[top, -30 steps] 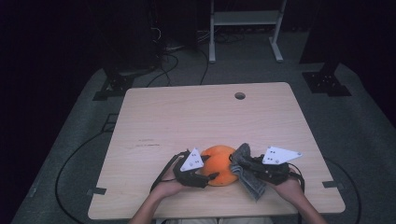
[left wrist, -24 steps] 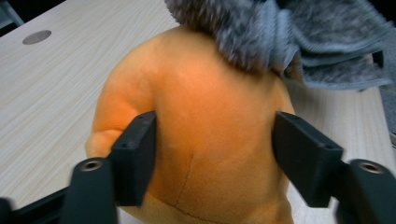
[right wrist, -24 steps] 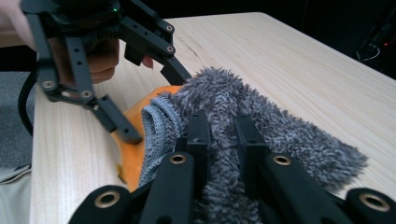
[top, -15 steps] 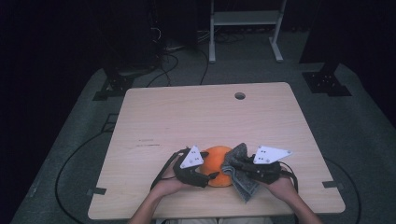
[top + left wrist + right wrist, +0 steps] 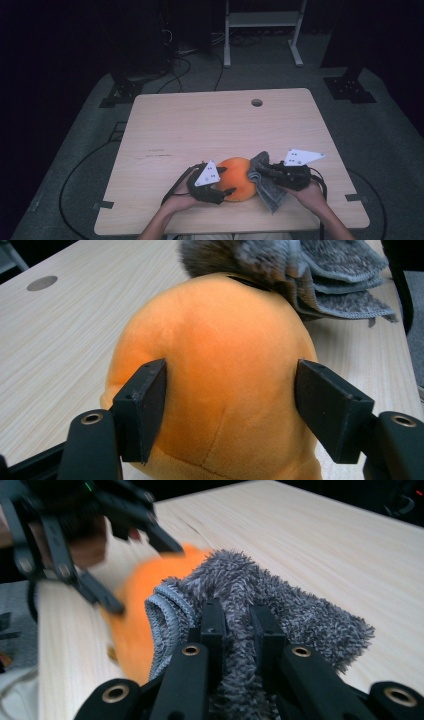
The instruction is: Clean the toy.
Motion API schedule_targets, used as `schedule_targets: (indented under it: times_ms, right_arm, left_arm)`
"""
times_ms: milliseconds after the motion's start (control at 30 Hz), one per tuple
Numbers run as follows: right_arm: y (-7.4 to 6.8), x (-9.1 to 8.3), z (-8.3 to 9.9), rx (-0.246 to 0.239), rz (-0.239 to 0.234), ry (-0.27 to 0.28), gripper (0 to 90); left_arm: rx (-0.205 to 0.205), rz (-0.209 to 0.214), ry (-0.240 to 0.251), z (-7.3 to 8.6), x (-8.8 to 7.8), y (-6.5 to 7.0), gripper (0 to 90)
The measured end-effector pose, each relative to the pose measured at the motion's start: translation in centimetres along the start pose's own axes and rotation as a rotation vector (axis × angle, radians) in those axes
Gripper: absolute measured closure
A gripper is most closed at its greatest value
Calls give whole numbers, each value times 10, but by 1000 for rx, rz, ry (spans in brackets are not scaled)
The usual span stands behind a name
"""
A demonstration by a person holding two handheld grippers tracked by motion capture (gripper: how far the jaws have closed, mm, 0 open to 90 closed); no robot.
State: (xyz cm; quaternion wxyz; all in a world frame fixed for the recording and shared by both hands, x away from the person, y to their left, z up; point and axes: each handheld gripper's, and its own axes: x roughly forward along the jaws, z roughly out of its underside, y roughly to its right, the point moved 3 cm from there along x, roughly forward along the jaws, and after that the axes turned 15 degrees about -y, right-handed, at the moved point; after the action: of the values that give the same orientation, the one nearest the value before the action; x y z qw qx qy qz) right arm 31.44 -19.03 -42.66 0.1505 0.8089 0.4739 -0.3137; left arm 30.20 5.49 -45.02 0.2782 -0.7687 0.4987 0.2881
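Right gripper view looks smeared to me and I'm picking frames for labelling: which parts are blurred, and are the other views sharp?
Right gripper view: the left gripper and orange plush are motion-blurred, the grey cloth sharp. Left gripper view: crisp, evenly lit plush. High view: dim, soft, dark around the table.

Orange plush toy (image 5: 215,380), grey fuzzy cloth (image 5: 260,605), pale wood-grain table (image 5: 210,125), black claws.
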Motion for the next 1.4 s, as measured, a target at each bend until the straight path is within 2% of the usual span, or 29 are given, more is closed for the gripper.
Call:
schedule_targets:
  times_ms: [100,167,233,300,333,400,500,633,733,800,867,967,1067,1200,1300,1400]
  right_arm:
    - [-7,9,-19,-44,-6,-11,789]
    - [-9,17,-26,-52,-9,-29,790]
    - [-9,21,-26,-41,-26,-37,790]
    - [-11,22,-22,-40,-39,-36,791]
    - [-13,23,-19,-45,-45,-31,792]
    - [-17,22,-15,-56,-60,-21,792]
    - [-16,17,-7,-55,-43,-11,793]
    - [-2,9,14,21,-35,-3,793]
    - [9,4,29,68,-8,-31,792]
    - [14,1,37,90,-3,-53,792]
    - [15,-2,39,99,-9,-49,792]
    - [8,-3,31,70,-23,-33,793]
    - [-1,-1,17,28,-28,-19,793]
    - [-12,3,-4,-13,-60,3,793]
    - [-17,11,-19,-53,-49,-9,793]
    - [-10,17,-23,-35,-43,-14,794]
  left_arm:
    - [20,-1,-7,0,-1,4,315]
    - [18,7,-13,2,-4,4,308]
    - [-3,33,-9,1,-11,-1,252]
    - [-38,42,21,-3,-17,-6,196]
    - [-54,19,32,-5,-18,-10,177]
    - [-63,2,-1,-7,-13,-14,172]
    - [-69,22,-12,-4,-5,-13,204]
    - [-43,20,-12,-3,-5,-10,232]
    - [-23,9,-3,-2,-6,-6,233]
    - [-13,10,1,-1,-6,-5,234]
    - [5,8,2,-1,-7,-3,237]
    - [31,1,-2,-2,-7,0,246]
    - [56,-8,-4,-2,-8,2,251]
    - [99,-8,8,-3,-8,7,263]
    - [123,-13,2,-4,-8,11,265]
    - [113,-13,-7,-1,-8,9,267]
